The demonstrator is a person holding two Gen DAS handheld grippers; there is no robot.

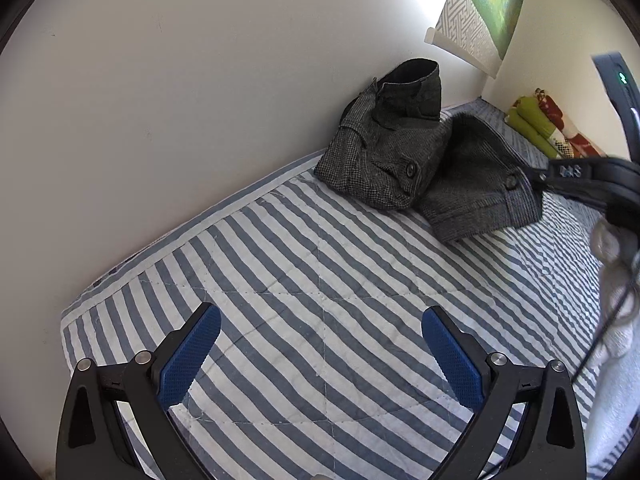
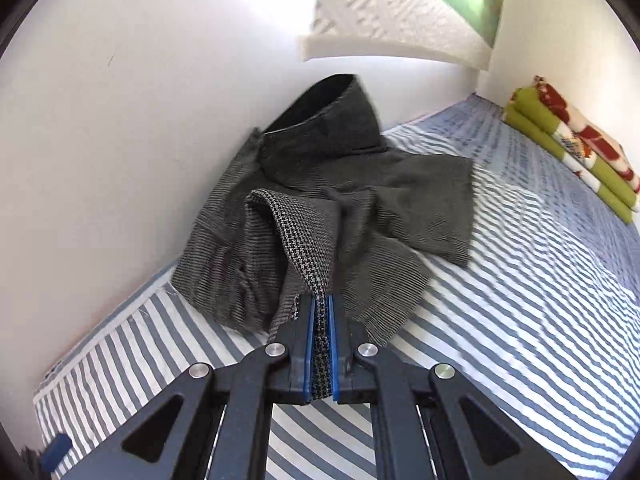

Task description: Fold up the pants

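The left claw (image 1: 320,356) hangs open over the striped bed (image 1: 280,264), holding nothing. The pants (image 1: 384,152) lie crumpled against the wall. The right claw (image 2: 320,344) pinches 1 edge; lifting slowly and evenly should shake the bundle loose.

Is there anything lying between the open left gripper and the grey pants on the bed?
Nothing visible: only bare striped quilt separates the left gripper from the pants. The right gripper already pinches their edge.
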